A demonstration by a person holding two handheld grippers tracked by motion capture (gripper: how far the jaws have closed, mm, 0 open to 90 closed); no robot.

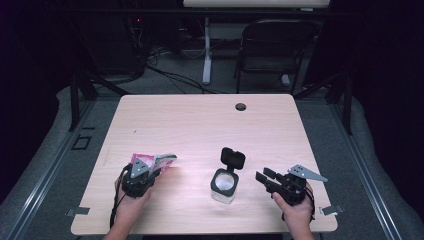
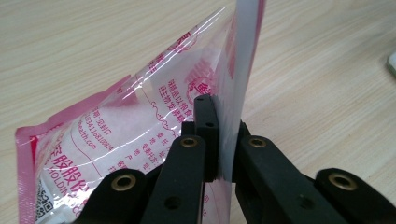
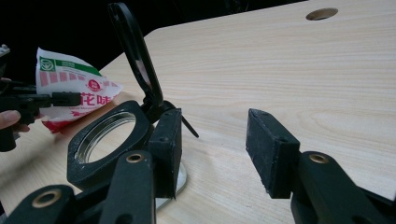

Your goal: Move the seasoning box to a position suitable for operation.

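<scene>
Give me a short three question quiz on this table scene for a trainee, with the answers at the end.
1. True or false: the left gripper is clamped on the pink packet.
2. How does the lid of the jar stand? A flipped open, B shut, C lying on the table.
3. Fill in: the right gripper has its jaws ____, with nothing between them.

Key: 1 true; 2 A; 3 open.
</scene>
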